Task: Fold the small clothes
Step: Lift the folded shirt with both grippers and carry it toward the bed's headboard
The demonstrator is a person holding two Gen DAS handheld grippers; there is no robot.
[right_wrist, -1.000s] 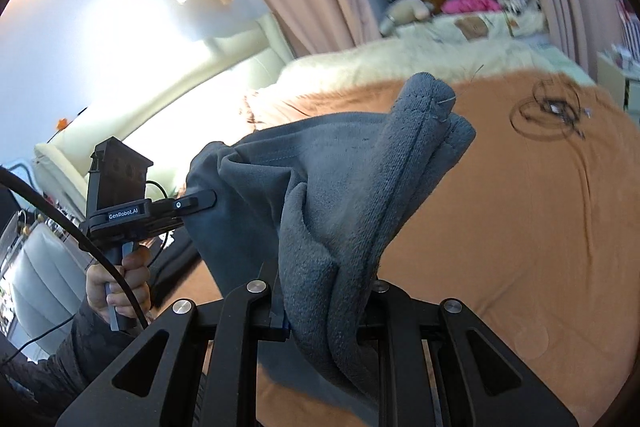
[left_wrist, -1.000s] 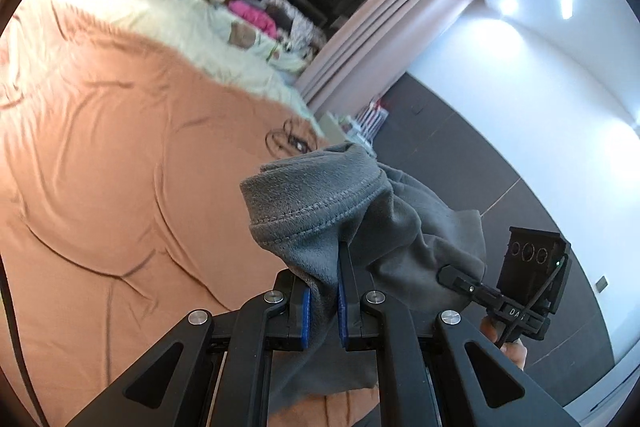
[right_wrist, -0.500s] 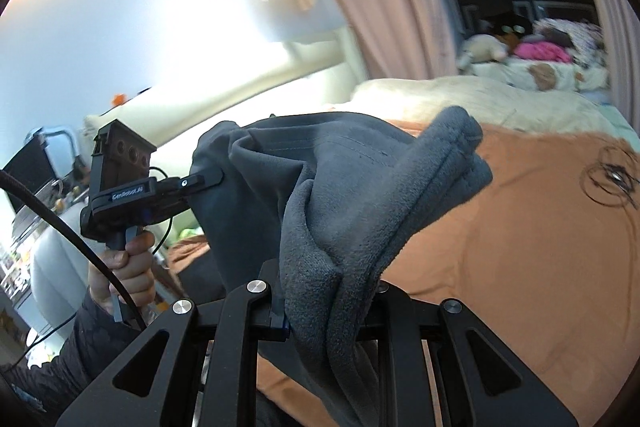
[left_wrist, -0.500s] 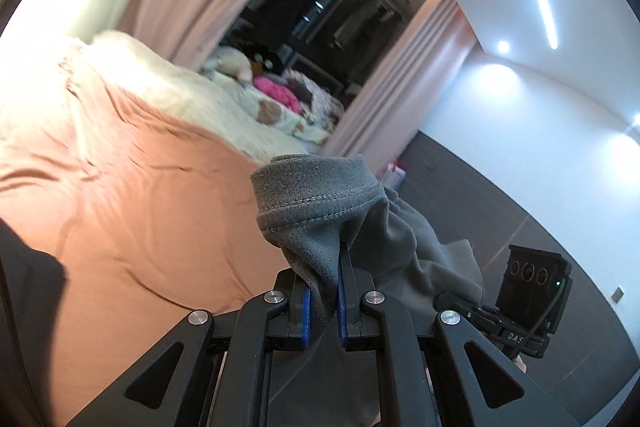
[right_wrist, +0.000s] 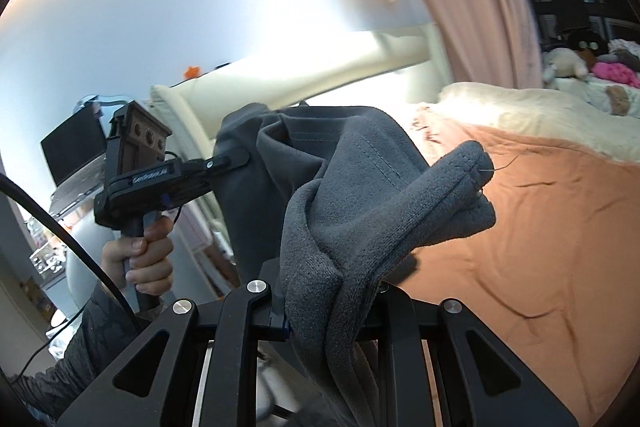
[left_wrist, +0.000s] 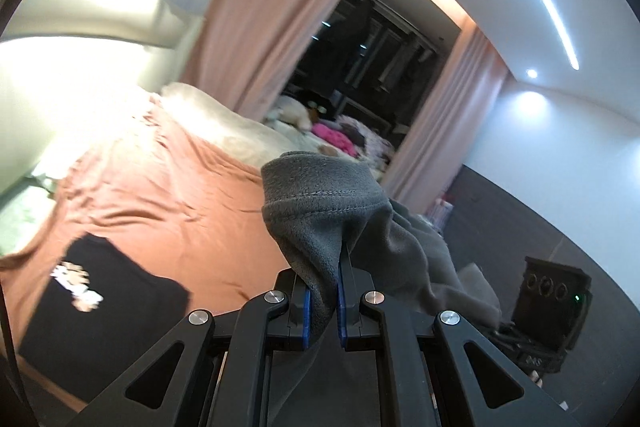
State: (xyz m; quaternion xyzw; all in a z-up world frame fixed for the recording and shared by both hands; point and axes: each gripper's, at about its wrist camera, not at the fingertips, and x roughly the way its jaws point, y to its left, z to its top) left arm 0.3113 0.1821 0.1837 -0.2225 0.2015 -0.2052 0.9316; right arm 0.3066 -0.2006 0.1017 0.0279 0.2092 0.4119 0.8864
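The big bed with its orange sheet fills less of the left wrist view than it did a second ago, and more of the wall and the pink curtain shows above it. A black shirt with a white print has come into view, lying flat on the orange sheet at the lower left. It was not seen a second ago. In the right wrist view the bed has slid to the right, and the white wall and a laptop now show on the left. The black cable that lay on the sheet is no longer in that view.

The gray fleece garment is up in the air above the bed, held between the two grippers. It is soft and fuzzy, with stitched hems. It is bunched and hangs in folds, not flat.

The left gripper has its fingers clenched on a hemmed edge of the garment, just as before. The blue pads press the cloth from both sides. A hand holds this gripper by its handle.

The right gripper has its fingers clenched on a thick bunch of the same garment, which drapes over them and hides them.
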